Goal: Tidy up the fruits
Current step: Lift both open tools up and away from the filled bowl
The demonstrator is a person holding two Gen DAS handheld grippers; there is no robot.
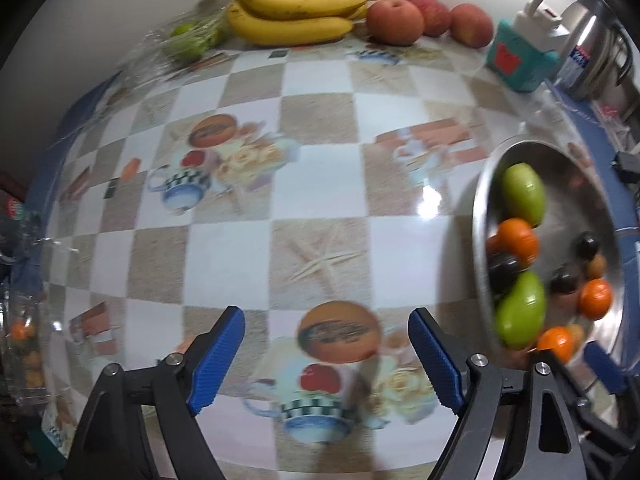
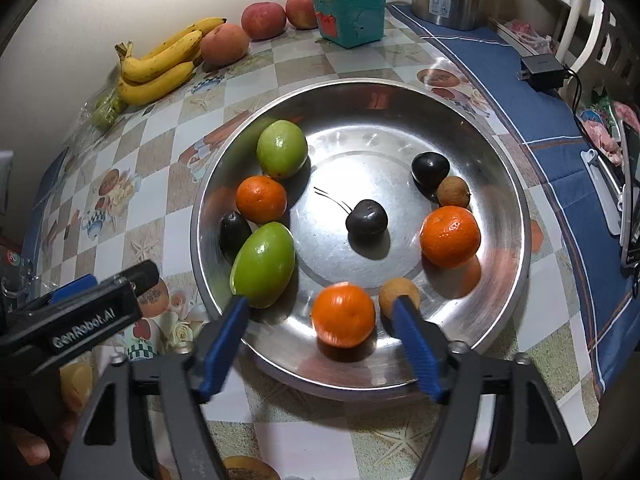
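Right gripper (image 2: 320, 320) gapes over near orange (image 2: 343, 314) in bowl (image 2: 516, 216), pads clear, apparently a drop. Left gripper (image 1: 326, 354) wide, empty, above tablecloth (image 1: 320, 184).

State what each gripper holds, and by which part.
Nothing. The left gripper stands open over the table; the right gripper is open around an orange, not gripping it.

Lying in one bowl (image 2: 516, 216): three oranges (image 2: 450, 236), two green fruits (image 2: 282, 154), three dark plums (image 2: 366, 218), two small brown fruits (image 2: 453, 192). Sitting by the wall: three peaches (image 2: 224, 44), one banana bunch (image 2: 160, 64).
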